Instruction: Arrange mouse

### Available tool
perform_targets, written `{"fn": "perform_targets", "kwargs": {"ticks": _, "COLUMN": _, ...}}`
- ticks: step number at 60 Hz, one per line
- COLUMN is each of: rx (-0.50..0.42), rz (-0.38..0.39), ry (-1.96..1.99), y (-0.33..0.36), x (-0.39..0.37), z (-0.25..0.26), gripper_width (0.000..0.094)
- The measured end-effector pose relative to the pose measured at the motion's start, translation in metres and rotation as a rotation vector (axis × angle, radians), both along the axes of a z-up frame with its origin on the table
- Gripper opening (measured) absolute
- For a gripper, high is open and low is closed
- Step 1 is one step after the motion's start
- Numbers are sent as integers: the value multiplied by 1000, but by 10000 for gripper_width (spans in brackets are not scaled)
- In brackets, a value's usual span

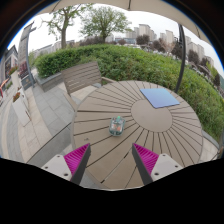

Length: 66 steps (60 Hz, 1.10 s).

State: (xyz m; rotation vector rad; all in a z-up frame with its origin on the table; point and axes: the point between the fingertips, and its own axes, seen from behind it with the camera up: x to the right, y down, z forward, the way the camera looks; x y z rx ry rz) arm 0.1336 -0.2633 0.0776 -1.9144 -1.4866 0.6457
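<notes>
A small grey-green mouse (117,125) lies on the round wooden slatted table (150,120), beyond my fingers and near the table's left edge. A blue mouse pad (160,97) lies further off, at the table's far right side. My gripper (111,160) is open and empty, its magenta pads (77,157) spread wide over the table's near part, well short of the mouse.
A wooden bench (82,74) stands beyond the table at the left on the paved ground. A green hedge (130,58) runs behind, with trees and buildings beyond. A dark pole (182,45) rises at the right.
</notes>
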Motion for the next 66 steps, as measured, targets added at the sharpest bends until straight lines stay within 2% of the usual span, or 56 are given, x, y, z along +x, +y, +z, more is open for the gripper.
{"fn": "perform_targets", "kwargs": {"ticks": 8, "rx": 28, "rz": -10, "ry": -1, "y": 9, "x": -32, "z": -22, "gripper_width": 857}}
{"fn": "perform_targets", "kwargs": {"ticks": 31, "rx": 12, "rz": -57, "ry": 6, "y": 32, "x": -92, "z": -84, "gripper_width": 856}}
{"fn": "perform_targets", "kwargs": {"ticks": 43, "rx": 9, "rz": -61, "ry": 8, "y": 37, "x": -118, "z": -93, "gripper_width": 860}}
{"fn": "perform_targets", "kwargs": {"ticks": 66, "rx": -52, "rz": -61, "ry": 11, "y": 41, "x": -150, "z": -92, "gripper_width": 861}}
